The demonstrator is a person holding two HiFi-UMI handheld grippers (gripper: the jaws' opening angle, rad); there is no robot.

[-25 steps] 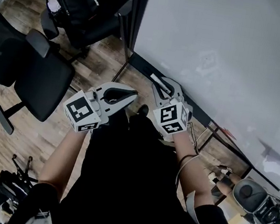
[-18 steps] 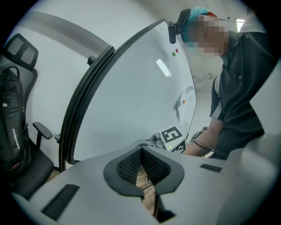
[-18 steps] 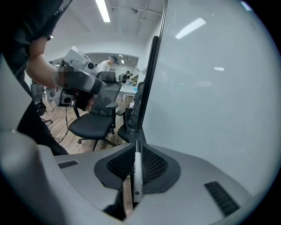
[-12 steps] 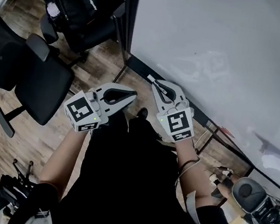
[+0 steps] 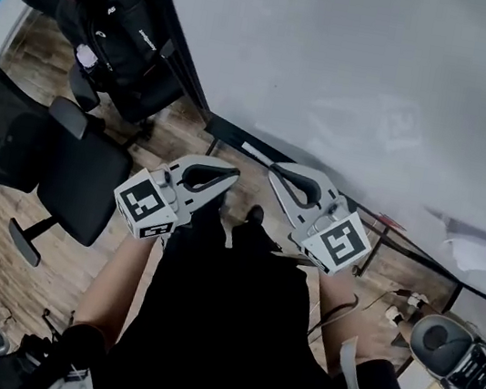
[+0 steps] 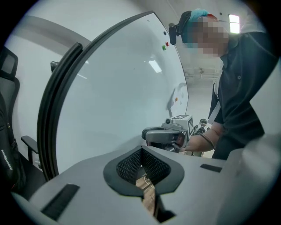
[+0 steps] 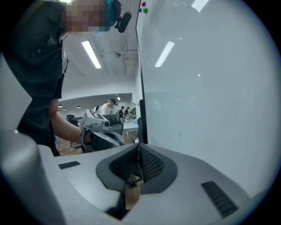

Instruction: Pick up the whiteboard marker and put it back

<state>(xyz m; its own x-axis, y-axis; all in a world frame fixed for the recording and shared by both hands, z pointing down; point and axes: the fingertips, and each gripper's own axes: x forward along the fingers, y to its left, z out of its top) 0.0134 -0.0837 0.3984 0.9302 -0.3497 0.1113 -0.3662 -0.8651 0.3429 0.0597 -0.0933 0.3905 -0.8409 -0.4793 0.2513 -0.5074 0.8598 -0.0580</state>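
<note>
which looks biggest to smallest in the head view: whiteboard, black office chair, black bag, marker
1. whiteboard, by far the largest
2. black office chair
3. black bag, not far behind the chair
4. marker, only a thin white sliver

The person wore a black short-sleeved top [image 5: 239, 327]. A dark shoe tip [image 5: 256, 213] showed just ahead of the top, and a pale grey strap [image 5: 350, 368] ran along its right side. A thin dark cable [image 5: 335, 310] looped beside the top's right edge.

Ahead of the top, the left gripper [image 5: 230, 175] and the right gripper [image 5: 276, 169] were light grey moulded shells that tapered to a point, each with a dark teardrop recess. Each carried a white cube with black square markers: the left cube [image 5: 144, 207] and the right cube [image 5: 338, 242]. Black mesh-textured pads [image 6: 131, 165] lined the jaws, and short dark slots [image 7: 217, 197] marked the shells.
</note>
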